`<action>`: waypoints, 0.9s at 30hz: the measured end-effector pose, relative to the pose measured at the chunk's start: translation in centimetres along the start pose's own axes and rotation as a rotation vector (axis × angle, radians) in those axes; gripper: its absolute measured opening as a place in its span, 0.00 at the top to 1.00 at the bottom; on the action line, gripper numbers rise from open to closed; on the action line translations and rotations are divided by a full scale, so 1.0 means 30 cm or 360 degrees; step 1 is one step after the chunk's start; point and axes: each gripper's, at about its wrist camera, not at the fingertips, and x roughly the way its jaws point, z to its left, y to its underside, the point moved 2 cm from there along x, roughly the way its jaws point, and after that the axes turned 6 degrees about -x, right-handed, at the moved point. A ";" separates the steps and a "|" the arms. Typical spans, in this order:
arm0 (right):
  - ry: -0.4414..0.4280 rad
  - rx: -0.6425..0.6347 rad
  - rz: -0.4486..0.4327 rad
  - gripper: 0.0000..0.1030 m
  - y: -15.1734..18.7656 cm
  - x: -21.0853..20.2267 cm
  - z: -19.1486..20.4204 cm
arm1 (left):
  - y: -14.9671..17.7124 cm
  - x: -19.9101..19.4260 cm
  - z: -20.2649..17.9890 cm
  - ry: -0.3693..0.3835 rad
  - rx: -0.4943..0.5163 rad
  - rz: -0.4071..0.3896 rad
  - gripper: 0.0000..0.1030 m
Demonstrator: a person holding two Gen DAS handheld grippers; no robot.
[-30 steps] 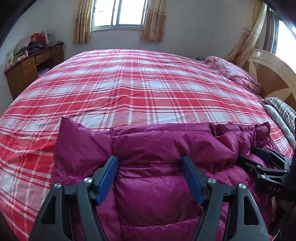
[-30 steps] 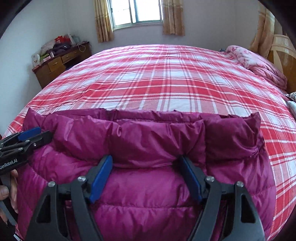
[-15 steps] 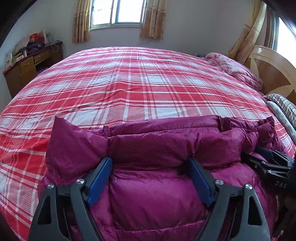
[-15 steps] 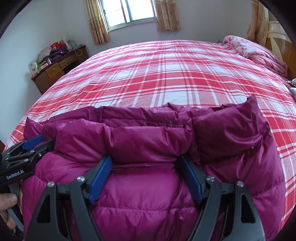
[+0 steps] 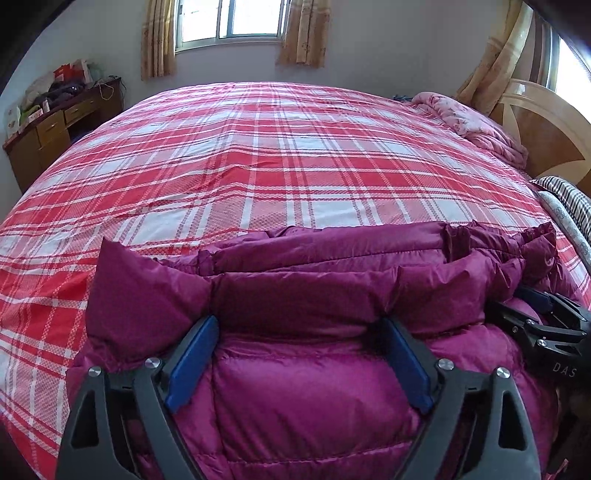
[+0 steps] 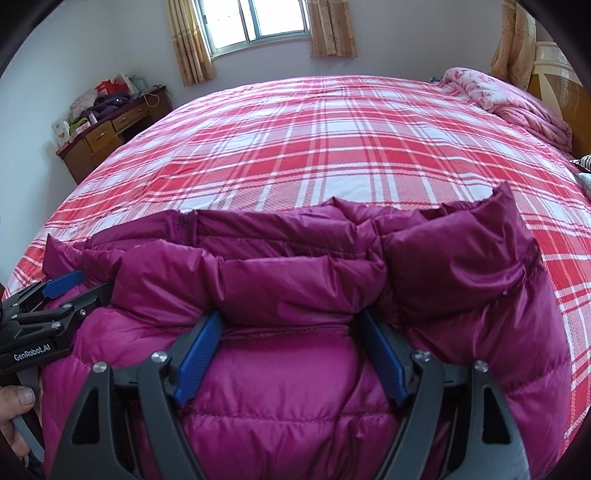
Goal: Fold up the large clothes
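The purple down jacket (image 5: pixel 314 398) runs off the bottom edge in both views, its lower part unseen. The fold's front hides the claw tips. The clutter on the wooden dresser (image 6: pixel 107 136) is too small to identify. The headboard (image 5: pixel 546 133) is cropped at the right.

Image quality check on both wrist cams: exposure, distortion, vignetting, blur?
Left wrist: window blown out, second bright window at right edge; strong fisheye bowing of the plaid bedspread; dark corner vignette; jacket sharp. Right wrist: window also clipped; same barrel curve and dark corners; soft sheen on the jacket, no motion blur.
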 end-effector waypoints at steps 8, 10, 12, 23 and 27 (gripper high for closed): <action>0.0027 -0.0022 0.0031 0.20 -0.002 0.013 0.005 | -0.001 0.017 -0.010 -0.0038 0.0027 0.0031 0.11; 0.0031 -0.0027 0.0039 0.19 -0.003 0.016 0.006 | -0.002 0.022 -0.011 -0.0045 0.0034 0.0039 0.10; 0.0036 -0.0031 0.0045 0.19 -0.004 0.019 0.005 | -0.002 0.026 -0.013 -0.0053 0.0039 0.0045 0.09; 0.0067 -0.0061 0.0082 0.15 -0.010 0.039 0.011 | -0.014 0.053 -0.011 -0.0063 0.0034 0.0090 0.02; 0.0077 -0.0065 0.0086 0.15 -0.010 0.042 0.014 | -0.013 0.054 -0.015 -0.0082 0.0041 0.0089 0.01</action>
